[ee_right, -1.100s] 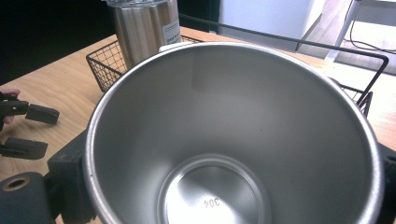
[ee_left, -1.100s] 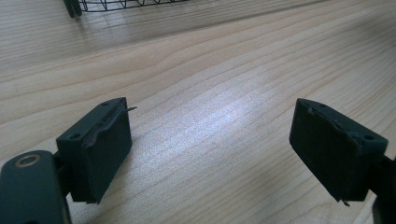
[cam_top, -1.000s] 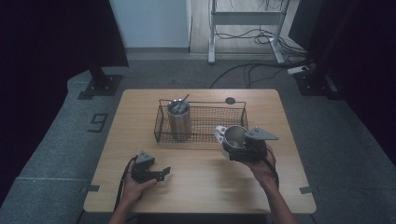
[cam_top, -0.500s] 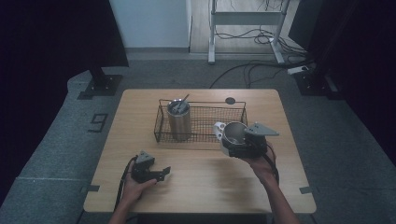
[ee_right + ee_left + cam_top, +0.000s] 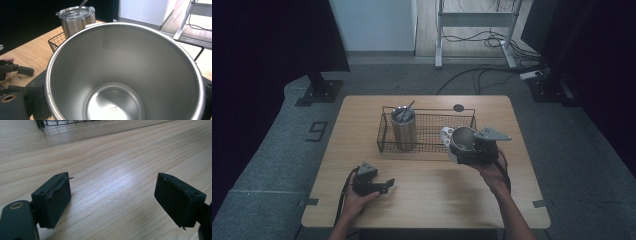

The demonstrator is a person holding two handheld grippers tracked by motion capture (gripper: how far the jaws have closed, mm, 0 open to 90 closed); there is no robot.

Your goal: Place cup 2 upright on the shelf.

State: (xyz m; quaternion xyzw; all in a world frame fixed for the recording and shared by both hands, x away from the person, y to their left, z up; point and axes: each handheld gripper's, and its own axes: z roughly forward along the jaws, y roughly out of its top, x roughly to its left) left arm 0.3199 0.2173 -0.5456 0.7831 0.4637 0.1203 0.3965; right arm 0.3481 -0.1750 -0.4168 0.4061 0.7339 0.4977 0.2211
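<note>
Between the right hand-held gripper (image 5: 120, 100) jaws sits the steel cup (image 5: 125, 72), clamped.

2 steel tumblers: 1 open-mouthed tumbler (image 5: 460, 141) held up, 1 lidded tumbler (image 5: 404, 128) in the basket. 1 straw (image 5: 408, 107) through its lid. 1 wire basket (image 5: 432, 148). 2 tongs: left tongs (image 5: 386, 185), right tongs (image 5: 464, 156). 1 wooden bench (image 5: 432, 200).

Left gripper (image 5: 384, 186) low near the table, jaws apart with nothing between, just been closing, right gripper (image 5: 464, 150) raised, jaws seemingly clamped.
</note>
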